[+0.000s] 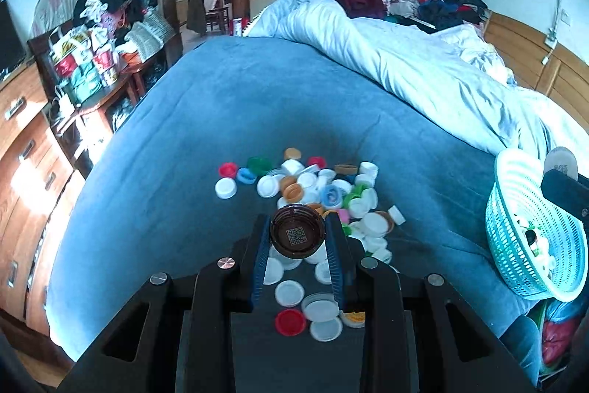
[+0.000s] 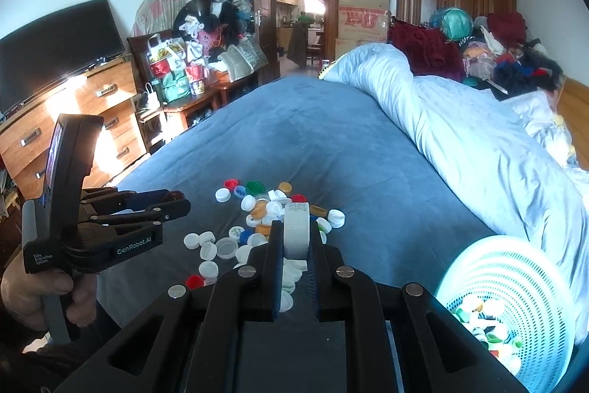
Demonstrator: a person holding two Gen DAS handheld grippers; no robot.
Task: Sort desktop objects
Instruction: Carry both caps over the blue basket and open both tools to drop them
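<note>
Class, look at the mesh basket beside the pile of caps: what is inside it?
The basket already holds a mixed layer of bottle caps, mostly white with some green and red. Its wall and rim hide whatever lies deeper, so no count is possible.

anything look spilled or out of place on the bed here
Yes: loose bottle caps lie scattered in a heap on the blue bedspread rather than in the basket, which sits tilted at the bed's edge with some caps inside. Each gripper holds one cap: left a dark brown cap, right a white cap.
</note>
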